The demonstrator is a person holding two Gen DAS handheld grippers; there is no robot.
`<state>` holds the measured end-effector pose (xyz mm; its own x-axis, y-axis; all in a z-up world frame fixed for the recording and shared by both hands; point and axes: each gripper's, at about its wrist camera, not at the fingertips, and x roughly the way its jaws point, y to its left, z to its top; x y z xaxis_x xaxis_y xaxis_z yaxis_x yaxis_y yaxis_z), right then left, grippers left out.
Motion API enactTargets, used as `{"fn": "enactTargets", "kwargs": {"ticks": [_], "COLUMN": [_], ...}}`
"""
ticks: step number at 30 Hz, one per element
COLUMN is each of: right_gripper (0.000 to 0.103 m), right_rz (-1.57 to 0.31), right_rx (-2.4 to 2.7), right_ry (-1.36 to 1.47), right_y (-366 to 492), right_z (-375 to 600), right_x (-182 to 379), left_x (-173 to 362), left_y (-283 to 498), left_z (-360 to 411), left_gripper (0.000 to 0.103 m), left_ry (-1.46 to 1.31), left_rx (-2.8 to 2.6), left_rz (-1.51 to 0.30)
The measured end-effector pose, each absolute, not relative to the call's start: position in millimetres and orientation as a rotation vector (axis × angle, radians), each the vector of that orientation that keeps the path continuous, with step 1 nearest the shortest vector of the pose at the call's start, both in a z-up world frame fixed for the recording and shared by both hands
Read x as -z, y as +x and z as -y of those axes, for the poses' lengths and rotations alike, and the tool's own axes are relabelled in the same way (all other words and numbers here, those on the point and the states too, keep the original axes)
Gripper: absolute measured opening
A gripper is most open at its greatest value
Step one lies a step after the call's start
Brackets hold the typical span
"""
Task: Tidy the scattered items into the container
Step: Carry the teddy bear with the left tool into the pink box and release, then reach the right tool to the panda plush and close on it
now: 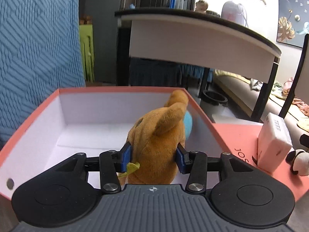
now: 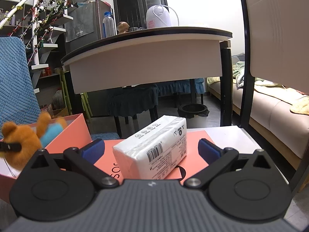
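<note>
My left gripper (image 1: 153, 155) is shut on an orange plush toy (image 1: 154, 141) with a blue patch, held over the open pink box (image 1: 36, 114), whose white inside shows no other item. The same plush toy (image 2: 21, 143) appears at the left of the right wrist view, above the box (image 2: 71, 133). My right gripper (image 2: 151, 148) is open, its blue pads on either side of a white tissue pack (image 2: 154, 150) without touching it. The pack lies on the pink box lid (image 2: 195, 141). In the left wrist view the tissue pack (image 1: 274, 145) stands on the lid (image 1: 237, 135).
A small black-and-white panda plush (image 1: 298, 163) sits on the lid's right edge. A dark-legged table (image 2: 146, 58) stands ahead, a blue-covered chair (image 1: 36, 38) to the left, a chair back (image 2: 276, 29) and a beige sofa (image 2: 270, 112) to the right. A black bin (image 2: 193, 110) is on the floor.
</note>
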<state>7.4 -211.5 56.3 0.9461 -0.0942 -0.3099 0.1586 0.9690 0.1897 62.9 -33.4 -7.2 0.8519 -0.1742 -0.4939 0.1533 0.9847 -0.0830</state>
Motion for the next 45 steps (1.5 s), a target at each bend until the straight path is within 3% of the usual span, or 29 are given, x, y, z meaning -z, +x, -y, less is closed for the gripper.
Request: {"fn": "enactTargets", "kwargs": {"ticks": [7,11,15,42,43,45], "right_gripper": [0.103,0.103,0.103,0.102,0.101,0.084], "right_rz": [-0.302,-0.301,-0.301,-0.493,-0.503,-0.521], "right_rx": [0.130,0.129,0.146,0.362,0.367,0.364], "right_ry": [0.211,0.209,0.199,0.128,0.127,0.132], "right_y": [8.9,9.8,5.1,33.3,34.5,35.4], "right_z": [210.8,210.4,219.1,263.3,264.5,265.7], "right_x": [-57.2,-57.7,-52.3,1.2,3.6,7.5], "left_x": [3.7,-2.5,-6.6,-6.2,-6.1,-6.4], "left_y": [56.1,47.3,40.6,22.1,22.1,21.3], "left_z": [26.2,25.6,27.7,8.3,7.2,5.6], "left_gripper": [0.068,0.091,0.096,0.102,0.102,0.102], "left_ry": [-0.033,-0.024,-0.016,-0.003,-0.004,-0.005], "left_rx": [0.104,0.086,0.086,0.072,0.072,0.073], "left_rz": [-0.479,-0.423,-0.389,-0.407,-0.409,-0.409]}}
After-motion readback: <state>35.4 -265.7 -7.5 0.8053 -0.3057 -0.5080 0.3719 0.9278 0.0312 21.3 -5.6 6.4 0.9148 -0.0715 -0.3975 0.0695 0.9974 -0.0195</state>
